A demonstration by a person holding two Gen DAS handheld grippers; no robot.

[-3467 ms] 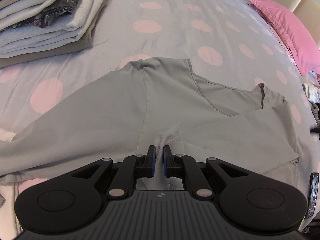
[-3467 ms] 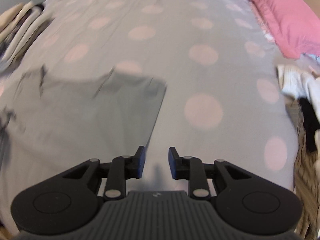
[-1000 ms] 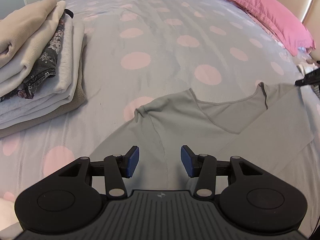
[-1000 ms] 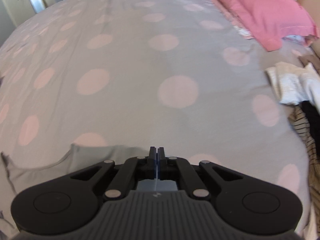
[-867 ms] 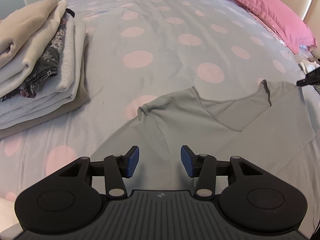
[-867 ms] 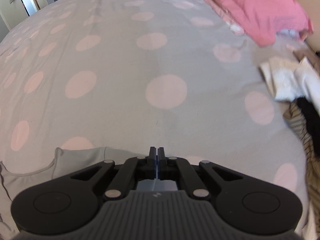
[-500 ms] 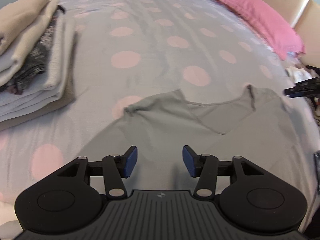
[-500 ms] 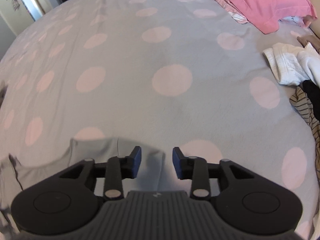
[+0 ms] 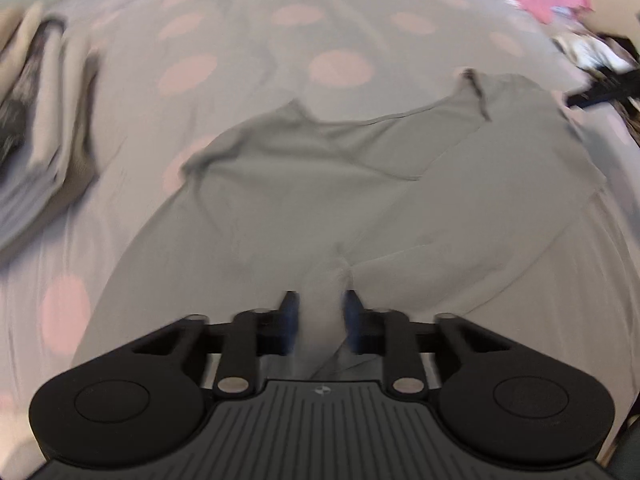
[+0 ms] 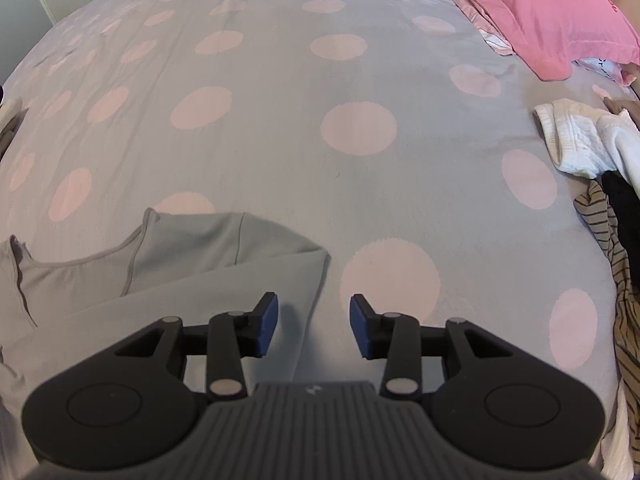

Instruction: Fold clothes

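Left gripper (image 9: 319, 320) now lower, grey top (image 9: 320, 208) seemingly between closing jaws

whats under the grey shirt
The grey shirt lies flat on the polka-dot bedspread, one sleeve folded across it. Whatever else lies beneath is covered.

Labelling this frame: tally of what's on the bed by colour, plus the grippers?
Grey: 1, the grey top spread on the bedspread
Pink: 1, the pink pillow
White: 1, the white garment
Striped: 1, the striped garment
Mixed: 1, the folded stack, too blurred to split
Grippers: 2, left gripper closing over a ridge of the top, right gripper opening, nothing between
Total: 7
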